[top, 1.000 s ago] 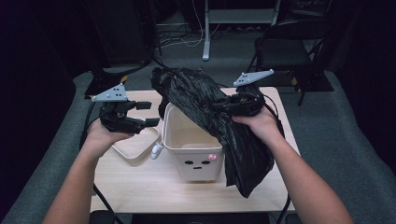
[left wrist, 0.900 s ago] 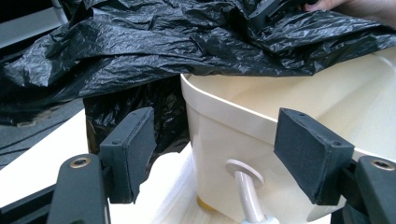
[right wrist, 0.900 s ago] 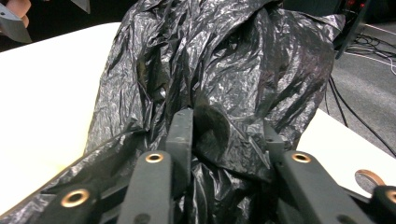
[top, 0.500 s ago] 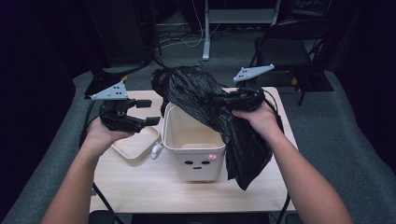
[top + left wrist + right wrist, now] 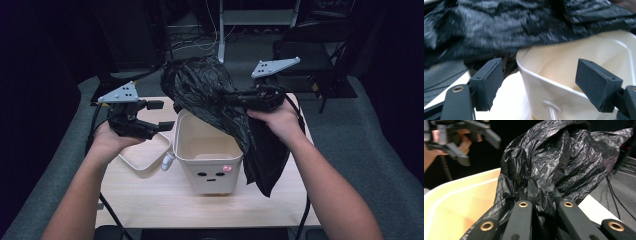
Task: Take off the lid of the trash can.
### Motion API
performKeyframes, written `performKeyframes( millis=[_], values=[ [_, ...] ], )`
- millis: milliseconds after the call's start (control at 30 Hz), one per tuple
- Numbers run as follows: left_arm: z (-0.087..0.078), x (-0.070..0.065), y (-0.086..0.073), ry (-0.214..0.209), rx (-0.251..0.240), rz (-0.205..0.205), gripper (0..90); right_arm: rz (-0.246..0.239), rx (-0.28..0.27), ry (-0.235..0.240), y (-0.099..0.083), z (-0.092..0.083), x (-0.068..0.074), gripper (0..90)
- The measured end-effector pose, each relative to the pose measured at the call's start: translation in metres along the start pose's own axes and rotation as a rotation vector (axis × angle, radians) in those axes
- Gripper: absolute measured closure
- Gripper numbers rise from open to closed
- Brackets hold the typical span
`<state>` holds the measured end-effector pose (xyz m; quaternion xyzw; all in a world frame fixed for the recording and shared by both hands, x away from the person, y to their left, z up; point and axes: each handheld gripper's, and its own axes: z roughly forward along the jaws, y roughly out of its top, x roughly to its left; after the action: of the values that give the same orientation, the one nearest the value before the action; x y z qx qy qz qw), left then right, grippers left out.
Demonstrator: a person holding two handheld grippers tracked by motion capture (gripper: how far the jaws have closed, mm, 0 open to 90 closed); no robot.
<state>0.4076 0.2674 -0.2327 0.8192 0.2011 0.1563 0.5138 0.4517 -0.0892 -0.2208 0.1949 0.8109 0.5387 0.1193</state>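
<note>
High view: we hold a black bin bag point(image 5: 215, 100) bunched above the cream bin point(image 5: 207, 160), which stands near the middle of the table point(image 5: 150, 200), a little toward its front edge. Our right gripper point(image 5: 235, 97) has its jaws pressed together on a gathered fold of the plastic, having just been closing on it, so the bag hangs from that pinch. Part of it billows over the bin's back rim and a long tail drapes down the bin's right side. We judge the bag is held high so that its mouth can be found and spread over the opening.

Our left gripper point(image 5: 162, 115) waits just left of the bin, over the shallow white lid point(image 5: 145, 152). Its jaws stand spread and have just been opening, with nothing pinched. In the left gripper view they frame the bin's rim point(image 5: 536, 72) under the bag point(image 5: 499, 27), likely ready to catch a loose edge.
</note>
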Motion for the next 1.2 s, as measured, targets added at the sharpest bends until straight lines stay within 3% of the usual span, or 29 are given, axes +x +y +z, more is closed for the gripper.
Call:
performKeyframes(
  millis=[133, 200, 233, 433, 567, 900, 1067, 1133, 1167, 1200],
  values=[
    [0.001, -0.011, 0.012, -0.017, -0.032, 0.034, 20.7, -0.036, 0.026, 0.048, 0.009, 0.005, 0.016, 85.9],
    [0.001, -0.017, 0.018, -0.018, -0.044, 0.049, 19.9, -0.032, 0.038, 0.071, 0.011, 0.009, 0.02, 86.1],
    [0.002, -0.018, 0.02, -0.02, -0.045, 0.056, 19.4, -0.023, 0.041, 0.104, 0.012, 0.013, 0.024, 86.2],
    [0.012, -0.023, 0.03, -0.038, -0.045, 0.054, 17.3, -0.041, 0.071, 0.154, 0.014, 0.023, 0.029, 86.3],
    [0.028, -0.023, 0.031, -0.056, -0.011, 0.043, 15.1, -0.044, 0.096, 0.187, 0.014, 0.029, 0.031, 86.4],
    [0.056, -0.026, 0.028, -0.093, 0.059, 0.068, 16.4, -0.081, 0.092, 0.259, 0.014, 0.036, 0.035, 86.6],
    [0.061, -0.027, 0.027, -0.116, 0.076, 0.082, 22.6, -0.088, 0.082, 0.314, 0.018, 0.042, 0.037, 86.7],
    [0.062, -0.027, 0.027, -0.115, 0.081, 0.094, 27.4, -0.086, 0.081, 0.324, 0.019, 0.044, 0.038, 86.6],
    [0.062, -0.027, 0.027, -0.117, 0.087, 0.096, 36.1, -0.086, 0.08, 0.333, 0.019, 0.047, 0.038, 86.5],
    [0.062, -0.026, 0.026, -0.114, 0.09, 0.102, 36.1, -0.086, 0.08, 0.333, 0.019, 0.047, 0.038, 86.5]
  ],
)
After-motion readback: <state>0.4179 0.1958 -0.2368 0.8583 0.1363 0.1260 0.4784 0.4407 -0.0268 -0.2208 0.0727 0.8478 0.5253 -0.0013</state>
